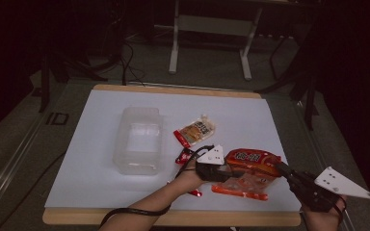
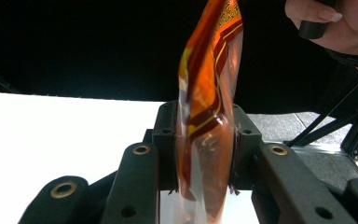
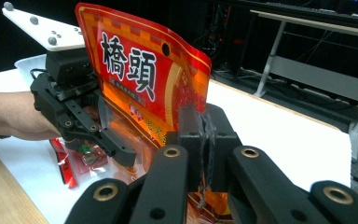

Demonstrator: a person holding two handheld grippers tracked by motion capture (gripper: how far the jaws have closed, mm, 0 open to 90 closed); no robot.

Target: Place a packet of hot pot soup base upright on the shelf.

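Both the left tool (image 1: 223,169) and the right tool (image 1: 283,169) are clamped on opposite edges of the glossy red-orange plastic snack pouch (image 1: 251,164), held just above the white worktop (image 1: 101,125), so uneven pulling could tear or drop it.

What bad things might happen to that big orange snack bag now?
Both hand-held grippers, left and right, pinch the orange snack bag at opposite ends, so pulling apart might tear it. Each grip sits on a thin edge, so the bag may slip out. If it drops, it would probably land on the small red packets below, not in the clear container.
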